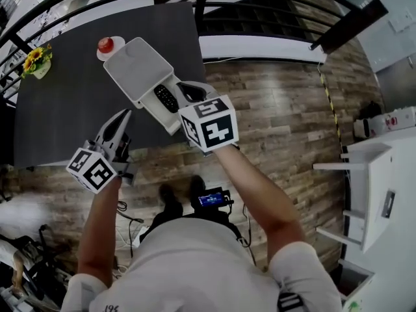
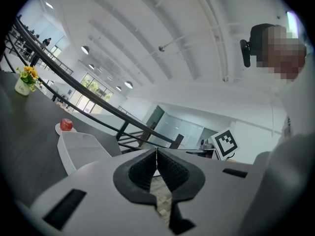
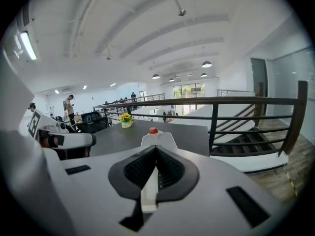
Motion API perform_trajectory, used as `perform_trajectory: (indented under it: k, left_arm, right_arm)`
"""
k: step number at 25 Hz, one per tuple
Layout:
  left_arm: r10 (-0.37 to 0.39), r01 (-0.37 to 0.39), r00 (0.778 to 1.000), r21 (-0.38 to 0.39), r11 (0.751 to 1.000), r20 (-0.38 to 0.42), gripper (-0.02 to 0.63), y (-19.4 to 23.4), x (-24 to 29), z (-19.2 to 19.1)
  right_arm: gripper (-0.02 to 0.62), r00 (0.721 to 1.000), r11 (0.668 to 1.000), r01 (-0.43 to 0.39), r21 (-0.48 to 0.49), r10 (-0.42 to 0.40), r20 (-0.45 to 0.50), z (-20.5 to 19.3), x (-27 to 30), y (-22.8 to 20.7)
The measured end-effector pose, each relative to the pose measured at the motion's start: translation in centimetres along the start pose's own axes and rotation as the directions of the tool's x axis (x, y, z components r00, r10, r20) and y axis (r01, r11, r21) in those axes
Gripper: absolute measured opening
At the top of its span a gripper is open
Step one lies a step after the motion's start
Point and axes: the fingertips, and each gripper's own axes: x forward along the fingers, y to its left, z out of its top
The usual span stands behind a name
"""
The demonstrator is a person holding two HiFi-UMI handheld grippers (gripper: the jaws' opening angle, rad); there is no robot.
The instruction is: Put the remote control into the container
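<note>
A black remote control [image 1: 166, 98] lies inside a white container [image 1: 133, 67]. The container hangs tilted over the front edge of the dark table [image 1: 65, 109]. My right gripper [image 1: 184, 95] is shut on the container's near wall, and in the right gripper view that white wall [image 3: 147, 191] runs between the pads at the gripper's [image 3: 156, 149] tips. My left gripper [image 1: 123, 117] is to the left of the container and apart from it. In the left gripper view its tips [image 2: 157, 150] meet with nothing between them, and the container [image 2: 78, 149] shows at the left.
A red apple on a small plate [image 1: 105, 44] sits on the table just beyond the container. A pot of yellow flowers [image 1: 36, 60] stands at the table's left end. A black railing [image 1: 260, 5] runs behind the table. White furniture [image 1: 370, 187] stands on the wooden floor at right.
</note>
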Motion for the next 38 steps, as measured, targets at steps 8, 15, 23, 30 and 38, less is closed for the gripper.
perform_trajectory:
  k: [8,15,23,30,38]
  left_arm:
    - [-0.046,0.047,0.996,-0.022,0.999,0.070,0.009,-4.1,-3.4,1.9]
    - [-0.038,0.038,0.999,0.004,0.999,0.036,0.009,-6.3,-5.5,1.1]
    - [-0.163,0.163,0.987,0.036,0.986,0.013,0.009,-9.5,-7.4,-0.1]
    - [-0.186,0.186,0.983,0.021,0.982,0.012,0.009,-11.2,-8.8,-1.0]
    - [-0.191,0.191,0.982,0.015,0.982,-0.011,0.009,-12.3,-9.8,-2.1]
  right_arm:
    - [0.003,0.985,0.998,0.002,0.065,-0.014,0.175,2.5,-6.9,1.8]
    - [0.003,0.971,0.999,0.041,0.001,-0.040,0.235,2.0,-11.7,4.0]
    - [0.003,0.954,0.998,0.067,-0.010,-0.061,0.293,1.9,-14.8,4.4]
    - [0.003,0.942,0.997,0.068,0.037,-0.076,0.326,1.6,-17.3,4.5]
    - [0.003,0.949,0.997,0.051,0.061,-0.067,0.308,0.4,-18.5,5.6]
